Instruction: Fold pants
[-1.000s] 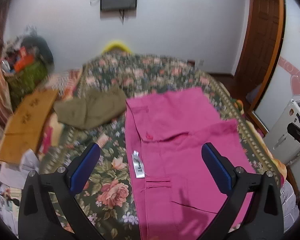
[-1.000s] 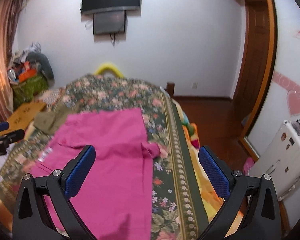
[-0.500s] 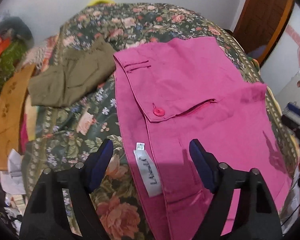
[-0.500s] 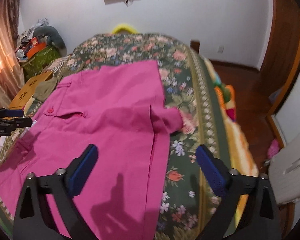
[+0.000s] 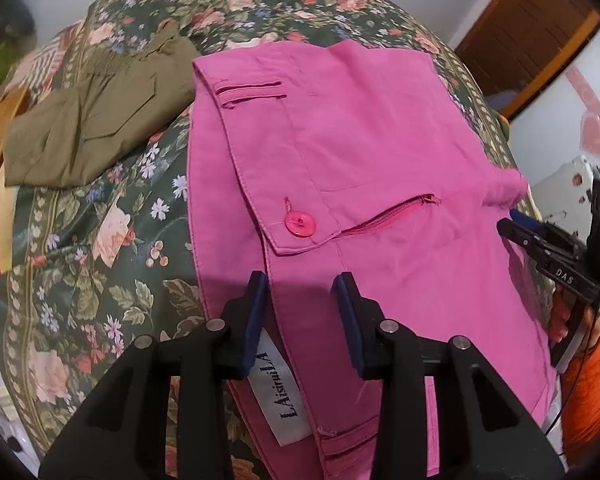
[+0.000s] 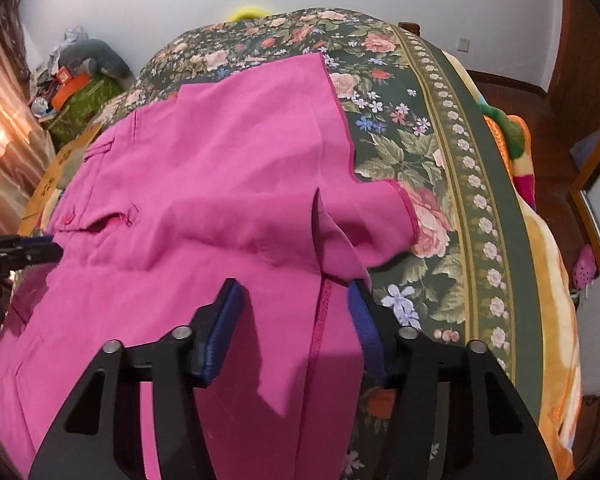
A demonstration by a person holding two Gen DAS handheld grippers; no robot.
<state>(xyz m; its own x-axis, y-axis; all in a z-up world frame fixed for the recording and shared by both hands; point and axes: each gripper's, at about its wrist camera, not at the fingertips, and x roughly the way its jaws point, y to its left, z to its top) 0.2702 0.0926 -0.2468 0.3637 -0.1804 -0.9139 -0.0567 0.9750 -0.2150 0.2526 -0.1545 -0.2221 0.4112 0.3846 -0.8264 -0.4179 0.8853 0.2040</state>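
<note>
Pink pants (image 5: pixel 380 152) spread flat on floral bedspread (image 5: pixel 100 240), waistband side at 9 o'clock of the garment in the left wrist view, crotch flap toward 3 o'clock.

Step in hand, as judged: grasp the near edge at two points for the first fold.

1. Left gripper (image 5: pixel 302 312): jaws part-spread, straddling the waistband seam below the button (image 5: pixel 300 223), white label (image 5: pixel 278 388) just under the left pad. No cloth pinched yet. Lower until both pads bracket the doubled waistband, then press together on all layers; avoid catching the label alone.
2. Right gripper (image 6: pixel 296 316): jaws part-spread, straddling the inseam stitching at the near leg; right pad at the cloth edge, by the bedspread. Shift toward 9 o'clock so the bedspread stays out of the bite.
3. Lift both evenly to prevent skew.

Pose: both grippers low, pitched down toward 12 o'clock, nearly parallel. Olive garment (image 5: pixel 92 120) at 10 o'clock, apart from the pants or barely touching; leave undisturbed.
</note>
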